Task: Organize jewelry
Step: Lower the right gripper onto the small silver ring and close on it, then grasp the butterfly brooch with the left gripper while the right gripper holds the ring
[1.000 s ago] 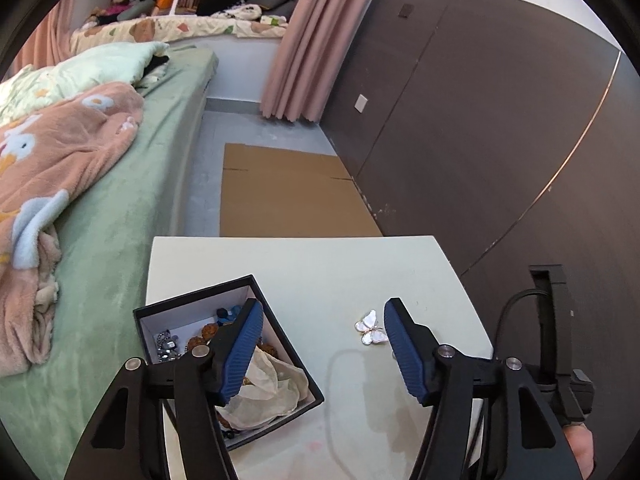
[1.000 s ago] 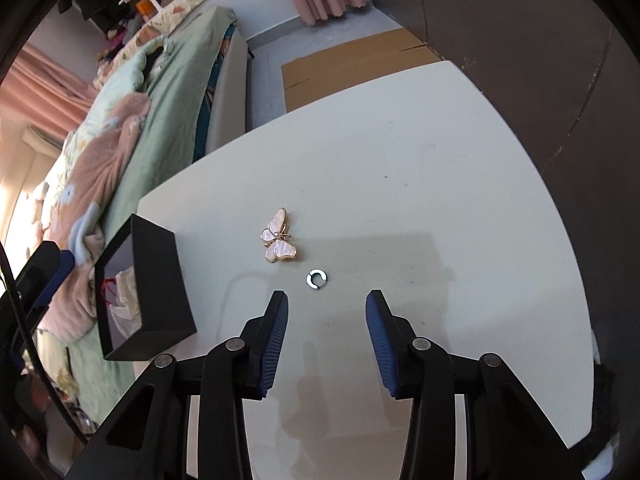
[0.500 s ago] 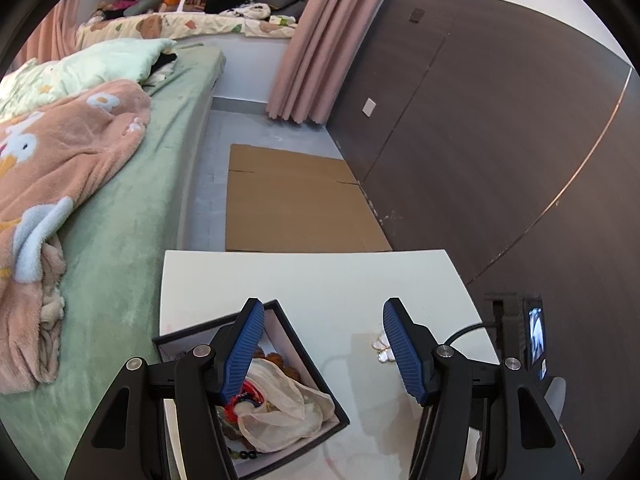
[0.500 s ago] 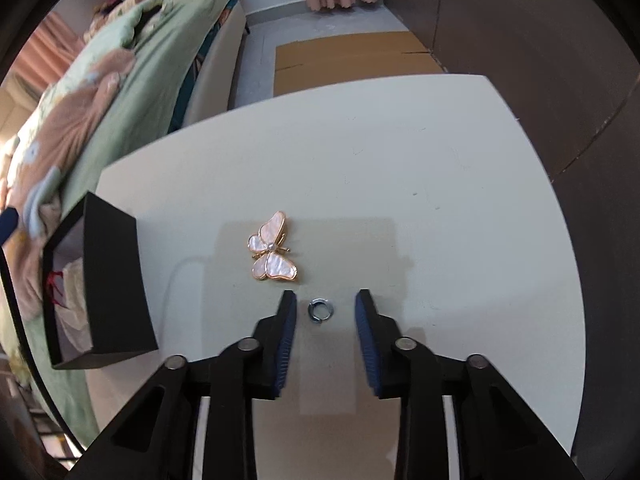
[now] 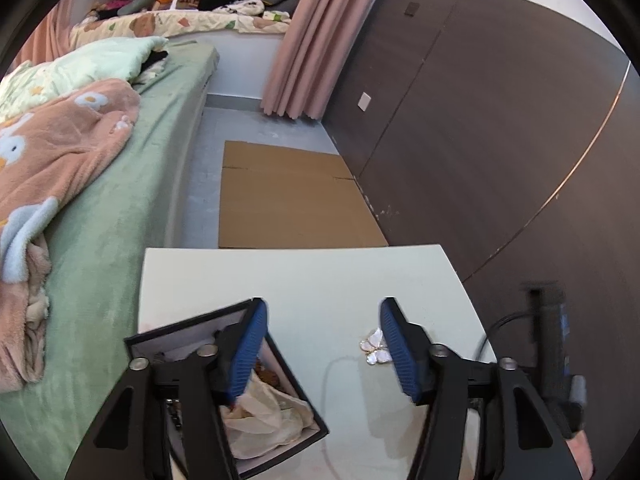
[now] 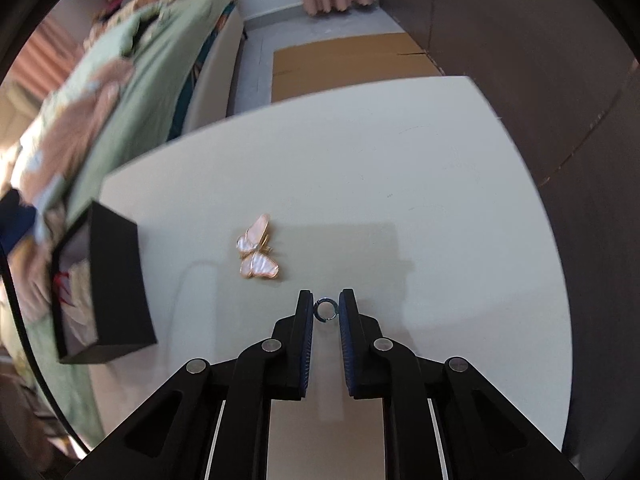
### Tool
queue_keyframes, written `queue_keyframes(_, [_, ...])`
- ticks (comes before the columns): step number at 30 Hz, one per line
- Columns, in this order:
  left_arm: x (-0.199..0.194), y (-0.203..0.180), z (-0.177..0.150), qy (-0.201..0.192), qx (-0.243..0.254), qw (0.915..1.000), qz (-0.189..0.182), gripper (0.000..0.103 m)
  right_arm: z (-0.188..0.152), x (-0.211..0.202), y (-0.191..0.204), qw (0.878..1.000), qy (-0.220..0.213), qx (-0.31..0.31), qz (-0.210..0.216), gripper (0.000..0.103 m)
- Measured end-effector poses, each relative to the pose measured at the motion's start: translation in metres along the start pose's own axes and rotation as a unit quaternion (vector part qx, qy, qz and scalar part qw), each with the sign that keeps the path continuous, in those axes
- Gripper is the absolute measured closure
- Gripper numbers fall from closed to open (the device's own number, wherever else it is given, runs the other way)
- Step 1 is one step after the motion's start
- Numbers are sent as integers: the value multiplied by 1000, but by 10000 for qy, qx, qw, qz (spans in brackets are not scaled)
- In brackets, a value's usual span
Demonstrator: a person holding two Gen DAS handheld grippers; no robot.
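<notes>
A small silver ring [image 6: 327,310] lies on the white table [image 6: 360,152], right between the fingertips of my right gripper [image 6: 326,307]. Its jaws are closing on the ring, and a sliver of gap still shows on the left side. A pink-and-gold butterfly brooch [image 6: 258,254] [image 5: 374,350] lies just left of the ring. My left gripper [image 5: 323,308] hovers over the table [image 5: 320,272] between the brooch and a black jewelry box [image 5: 188,324] [image 6: 112,280]. Its jaws are narrowing with nothing between them. The box holds a crumpled clear bag [image 5: 264,412] and beads.
A green bed [image 5: 100,220] with a pink blanket [image 5: 52,152] runs along the table's left side. Flat cardboard [image 5: 288,200] lies on the floor beyond the far edge. A dark panelled wall [image 5: 480,140] stands on the right. The back of the right-hand tool [image 5: 548,340] shows at the left view's right edge.
My right gripper moved up to the ring and its jaws narrowed around it. The left view shifted slightly, bringing the box closer under the left finger, and the left jaws narrowed a little.
</notes>
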State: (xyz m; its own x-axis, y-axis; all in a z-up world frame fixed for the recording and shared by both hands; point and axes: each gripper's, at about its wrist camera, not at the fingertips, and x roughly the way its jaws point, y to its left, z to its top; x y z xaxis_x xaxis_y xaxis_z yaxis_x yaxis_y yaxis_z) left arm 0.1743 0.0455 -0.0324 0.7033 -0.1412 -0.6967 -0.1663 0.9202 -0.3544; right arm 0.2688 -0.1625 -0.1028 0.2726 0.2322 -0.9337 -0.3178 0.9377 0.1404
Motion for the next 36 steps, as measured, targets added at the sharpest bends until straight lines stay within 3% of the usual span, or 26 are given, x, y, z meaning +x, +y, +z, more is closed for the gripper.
queue_keyframes(13, [50, -51, -23, 494, 565, 9971, 141, 49, 3, -45, -62, 9948, -456, 664, 627, 89])
queue_keyframes(25, [93, -88, -45, 717, 1039, 9903, 586, 49, 6, -54, -89, 9913, -547, 969, 706, 89])
queue_keyframes(36, [122, -93, -61, 878, 1231, 9819, 1139, 49, 8, -55, -96, 9893, -572, 1094, 778, 89])
